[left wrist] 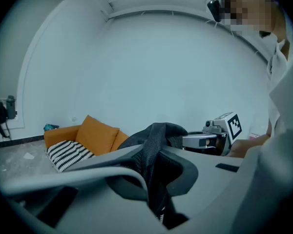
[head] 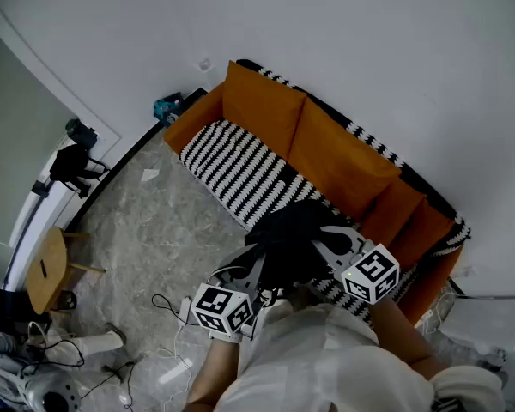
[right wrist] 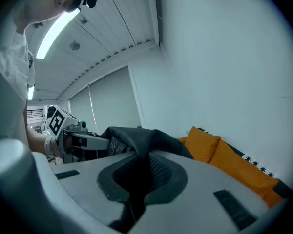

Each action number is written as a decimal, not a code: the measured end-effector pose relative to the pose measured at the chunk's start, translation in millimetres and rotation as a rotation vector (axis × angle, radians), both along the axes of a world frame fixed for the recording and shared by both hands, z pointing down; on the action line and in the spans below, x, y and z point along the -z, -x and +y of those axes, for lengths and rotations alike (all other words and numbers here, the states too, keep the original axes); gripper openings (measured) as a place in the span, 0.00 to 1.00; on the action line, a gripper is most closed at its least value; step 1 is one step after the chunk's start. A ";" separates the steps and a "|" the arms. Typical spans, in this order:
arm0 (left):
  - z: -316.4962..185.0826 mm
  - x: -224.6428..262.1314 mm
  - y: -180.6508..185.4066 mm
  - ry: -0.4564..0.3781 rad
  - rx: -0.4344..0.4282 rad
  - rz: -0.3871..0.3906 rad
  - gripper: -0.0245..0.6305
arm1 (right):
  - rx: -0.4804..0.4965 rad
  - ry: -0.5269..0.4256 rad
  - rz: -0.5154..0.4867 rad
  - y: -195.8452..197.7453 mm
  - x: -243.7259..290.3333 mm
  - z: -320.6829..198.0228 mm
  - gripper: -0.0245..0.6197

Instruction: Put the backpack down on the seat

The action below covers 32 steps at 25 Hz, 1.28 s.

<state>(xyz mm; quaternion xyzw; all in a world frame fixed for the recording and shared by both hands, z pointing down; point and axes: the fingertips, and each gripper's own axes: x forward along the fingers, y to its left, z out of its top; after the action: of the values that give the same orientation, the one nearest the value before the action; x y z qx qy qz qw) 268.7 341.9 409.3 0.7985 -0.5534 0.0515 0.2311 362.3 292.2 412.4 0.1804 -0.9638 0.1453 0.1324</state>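
Left gripper (head: pixel 254 263), right gripper (head: pixel 326 239), both jaws clamped, held side by side

Striped sofa seat (head: pixel 232 168), orange cushions (head: pixel 262 110) propped along its back

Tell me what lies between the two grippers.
The black backpack fills the gap between the left gripper and the right gripper. Each is shut on its fabric. The head view shows this best.

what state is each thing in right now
left gripper: shut on backpack
right gripper: shut on backpack
backpack: held up by both grippers, not set down
seat: bare
cushions: upright
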 end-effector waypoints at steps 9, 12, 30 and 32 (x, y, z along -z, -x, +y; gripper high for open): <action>4.0 5.2 45.5 -0.029 0.012 0.000 0.11 | 0.021 -0.019 -0.003 46.0 3.6 3.1 0.07; 3.5 4.4 62.9 -0.040 0.031 -0.003 0.11 | 0.046 -0.029 -0.005 64.5 2.2 0.8 0.07; 36.7 4.8 211.3 -0.080 0.131 -0.016 0.10 | 0.195 -0.011 -0.036 220.7 -2.3 23.6 0.07; 35.8 4.4 224.6 -0.083 0.150 -0.019 0.10 | 0.221 -0.010 -0.029 234.2 -3.4 23.2 0.07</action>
<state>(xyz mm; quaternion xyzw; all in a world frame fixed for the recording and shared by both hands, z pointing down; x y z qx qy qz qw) 44.1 377.6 404.9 0.7631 -0.6156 0.0188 0.1959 128.2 315.4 415.8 0.0717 -0.9803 0.1278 0.1327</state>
